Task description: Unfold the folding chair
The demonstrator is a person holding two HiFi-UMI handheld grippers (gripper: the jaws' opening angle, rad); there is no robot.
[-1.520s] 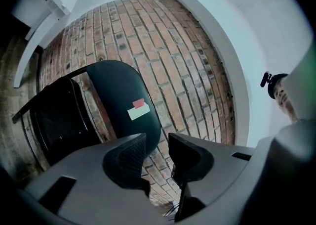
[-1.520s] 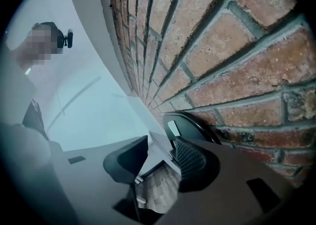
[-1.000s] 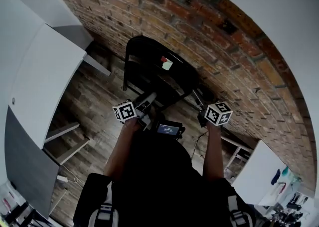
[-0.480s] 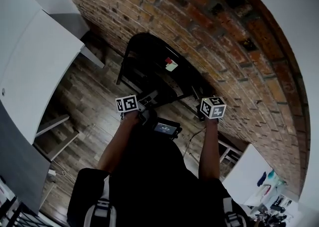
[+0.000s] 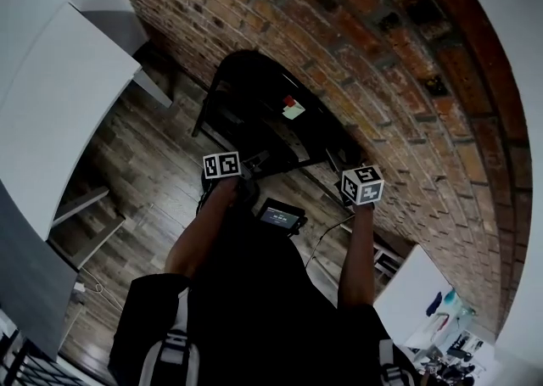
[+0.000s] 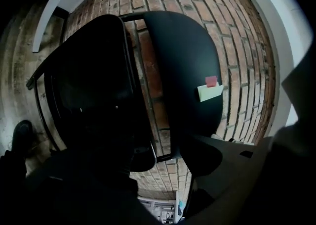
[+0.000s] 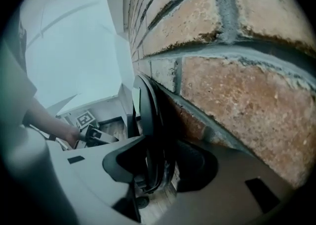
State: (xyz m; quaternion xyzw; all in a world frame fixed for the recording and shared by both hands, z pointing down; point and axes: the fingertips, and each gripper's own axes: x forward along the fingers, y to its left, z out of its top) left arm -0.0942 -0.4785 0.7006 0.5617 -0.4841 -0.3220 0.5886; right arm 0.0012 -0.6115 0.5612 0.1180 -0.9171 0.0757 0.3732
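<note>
A black folding chair (image 5: 254,104) leans folded against the brick wall, with a red and white tag (image 5: 292,108) on its backrest. My left gripper (image 5: 257,160) reaches level at the seat's lower edge. In the left gripper view the dark seat (image 6: 94,90) fills the left and the backrest (image 6: 182,66) stands behind it. The jaws of this left gripper (image 6: 160,172) are opening, with the seat frame's corner (image 6: 154,156) between them. My right gripper (image 5: 346,174) is at the chair's right side. In the right gripper view, that right gripper (image 7: 159,169) has its pads closed round the chair's thin edge (image 7: 150,135).
The brick wall (image 5: 382,79) rises right behind the chair. A white cabinet (image 5: 51,96) stands at the left and white furniture (image 5: 407,291) at the lower right. Wooden floor (image 5: 144,172) lies in front of the chair. A small screen device (image 5: 278,216) hangs at the person's chest.
My left gripper has come down along the front of the chair to the seat's lower edge. The right gripper has rolled a little and stays at the chair's right edge.
</note>
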